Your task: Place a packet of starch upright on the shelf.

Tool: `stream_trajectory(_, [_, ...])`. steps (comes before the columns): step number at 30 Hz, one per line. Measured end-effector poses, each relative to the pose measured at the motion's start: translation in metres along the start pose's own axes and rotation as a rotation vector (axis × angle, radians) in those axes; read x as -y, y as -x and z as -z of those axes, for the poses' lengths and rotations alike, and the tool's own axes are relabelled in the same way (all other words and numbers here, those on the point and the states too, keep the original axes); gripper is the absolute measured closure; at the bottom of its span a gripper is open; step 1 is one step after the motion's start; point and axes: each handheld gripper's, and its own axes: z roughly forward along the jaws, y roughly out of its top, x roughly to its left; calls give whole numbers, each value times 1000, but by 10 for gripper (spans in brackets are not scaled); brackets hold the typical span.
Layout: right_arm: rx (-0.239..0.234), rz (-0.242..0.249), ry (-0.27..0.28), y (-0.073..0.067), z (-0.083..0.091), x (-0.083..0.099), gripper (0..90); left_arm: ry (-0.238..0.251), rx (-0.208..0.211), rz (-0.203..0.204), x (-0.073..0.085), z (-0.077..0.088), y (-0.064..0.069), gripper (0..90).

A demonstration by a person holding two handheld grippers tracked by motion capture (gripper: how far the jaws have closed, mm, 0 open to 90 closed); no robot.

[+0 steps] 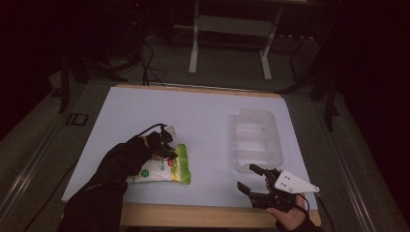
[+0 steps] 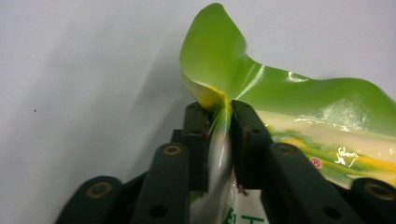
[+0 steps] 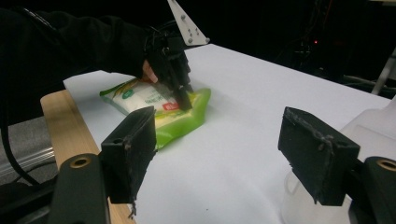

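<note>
A green and white plastic food bag (image 1: 164, 170) lies flat on the white table top (image 1: 193, 111) at the front left. My left gripper (image 1: 171, 153) comes down on its green sealed edge. In the left gripper view the two jaws stand close together with the bag's (image 2: 280, 93) folded-up edge pinched between the pads, so the left gripper (image 2: 223, 112) is shut on it. In the right gripper view the same bag (image 3: 173, 121) sits under the left gripper (image 3: 184, 100). My right gripper (image 1: 247, 178) hovers at the front right, open, with nothing between its jaws (image 3: 219, 140).
A clear plastic container (image 1: 256, 140) with compartments stands at the right of the table, just beyond my right gripper, and its corner (image 3: 369, 126) is seen in the right gripper view. The table's wooden front edge (image 1: 193, 215) runs below both hands. Dark floor, cables and a stand lie behind.
</note>
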Motion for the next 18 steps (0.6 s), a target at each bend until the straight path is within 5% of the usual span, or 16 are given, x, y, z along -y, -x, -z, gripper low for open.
stream_trajectory(6, [3, 5, 1, -1, 1, -1, 304, 7, -51, -25, -1, 6, 7, 843])
stream_trajectory(18, [15, 8, 12, 1, 2, -1, 304, 171, -116, 24, 13, 56, 9, 851])
